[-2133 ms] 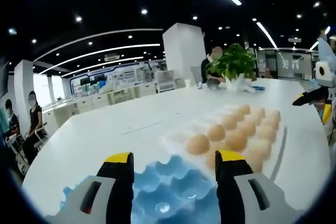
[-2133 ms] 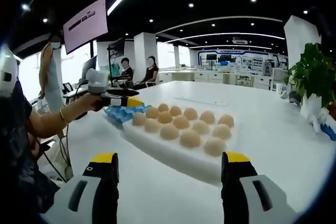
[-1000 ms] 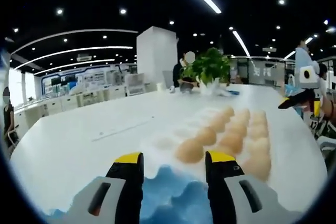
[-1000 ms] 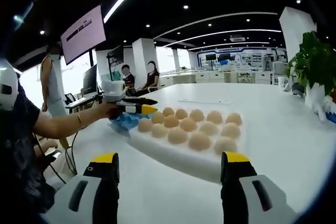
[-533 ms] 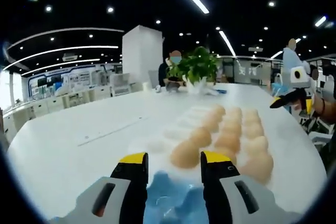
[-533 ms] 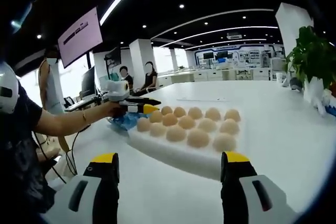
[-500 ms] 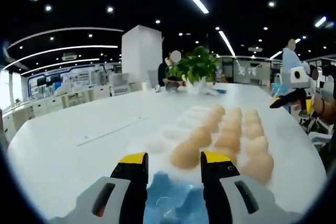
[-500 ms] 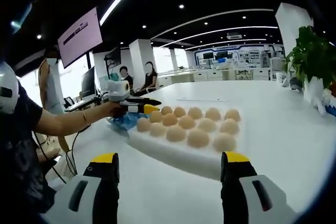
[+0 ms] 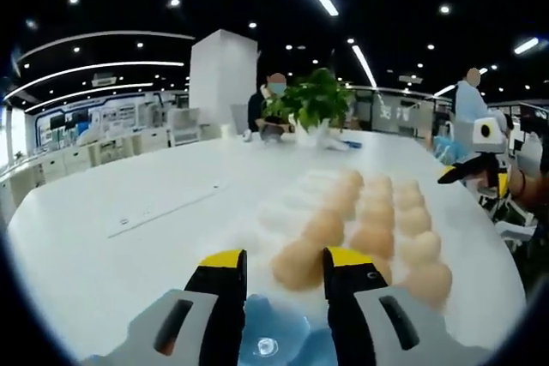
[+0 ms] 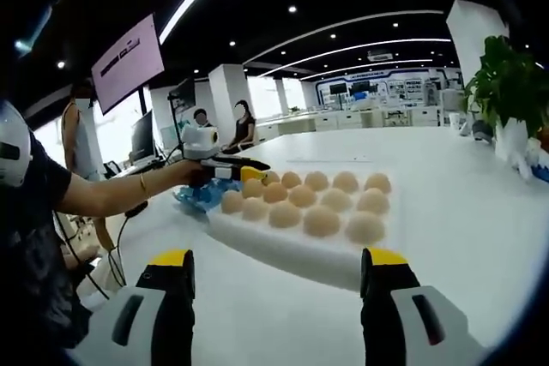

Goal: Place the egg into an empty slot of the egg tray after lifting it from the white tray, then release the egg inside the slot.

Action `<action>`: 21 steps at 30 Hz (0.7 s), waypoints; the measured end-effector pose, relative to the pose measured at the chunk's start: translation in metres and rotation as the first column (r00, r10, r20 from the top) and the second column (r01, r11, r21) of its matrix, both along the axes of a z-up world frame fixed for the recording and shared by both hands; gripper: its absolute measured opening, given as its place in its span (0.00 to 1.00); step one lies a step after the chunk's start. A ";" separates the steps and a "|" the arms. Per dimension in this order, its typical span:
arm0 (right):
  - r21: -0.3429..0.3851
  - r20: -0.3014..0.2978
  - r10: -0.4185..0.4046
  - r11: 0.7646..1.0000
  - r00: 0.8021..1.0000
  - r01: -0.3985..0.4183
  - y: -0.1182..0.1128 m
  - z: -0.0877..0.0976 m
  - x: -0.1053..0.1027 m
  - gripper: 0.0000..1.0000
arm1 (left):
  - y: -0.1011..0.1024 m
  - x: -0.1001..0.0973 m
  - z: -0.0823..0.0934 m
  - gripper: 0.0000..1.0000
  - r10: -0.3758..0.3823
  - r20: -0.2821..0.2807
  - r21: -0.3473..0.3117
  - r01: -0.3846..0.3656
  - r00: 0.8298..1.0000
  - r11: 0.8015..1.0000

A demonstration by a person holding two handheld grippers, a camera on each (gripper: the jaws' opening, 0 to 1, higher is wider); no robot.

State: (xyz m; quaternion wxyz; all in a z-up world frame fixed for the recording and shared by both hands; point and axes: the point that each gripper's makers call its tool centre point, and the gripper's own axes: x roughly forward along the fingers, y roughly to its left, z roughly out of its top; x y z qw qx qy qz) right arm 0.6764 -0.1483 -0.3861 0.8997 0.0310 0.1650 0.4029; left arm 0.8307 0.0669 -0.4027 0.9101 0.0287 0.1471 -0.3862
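Early stage, by the look: left claw spread, nosing at nearest tan egg in white foam tray; nothing gripped yet. Lift, transfer to blue moulded egg tray, release all outstanding. Right claw spread, empty, hovering near side of white counter.

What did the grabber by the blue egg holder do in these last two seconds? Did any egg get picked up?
The left gripper moved forward over the blue egg tray toward the nearest egg on the white tray, and its jaws narrowed but are still open. No egg has been lifted. The right gripper stayed open and back from the white tray, and the eggs have not moved.
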 end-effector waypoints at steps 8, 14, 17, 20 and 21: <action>-0.001 0.000 -0.001 1.000 1.000 0.001 0.000 -0.001 0.002 0.82 | -0.012 -0.010 0.000 0.34 0.011 -0.045 -0.003 -0.011 0.999 1.000; 0.002 -0.002 0.004 1.000 1.000 -0.004 0.003 -0.002 0.002 0.82 | -0.017 -0.016 -0.001 0.31 0.054 -0.117 0.035 -0.050 0.992 0.998; 0.002 -0.006 0.002 1.000 1.000 -0.002 0.005 -0.004 0.003 0.82 | -0.014 -0.020 -0.004 0.28 0.090 -0.161 0.034 -0.085 0.983 0.996; 0.007 -0.008 0.004 1.000 1.000 -0.004 0.006 -0.004 0.002 0.82 | -0.006 -0.019 -0.007 0.27 0.164 -0.227 0.032 -0.161 0.960 0.986; 0.008 -0.009 0.004 1.000 1.000 -0.004 0.006 -0.004 0.002 0.82 | -0.004 -0.016 -0.007 0.27 0.178 -0.233 0.034 -0.175 0.956 0.984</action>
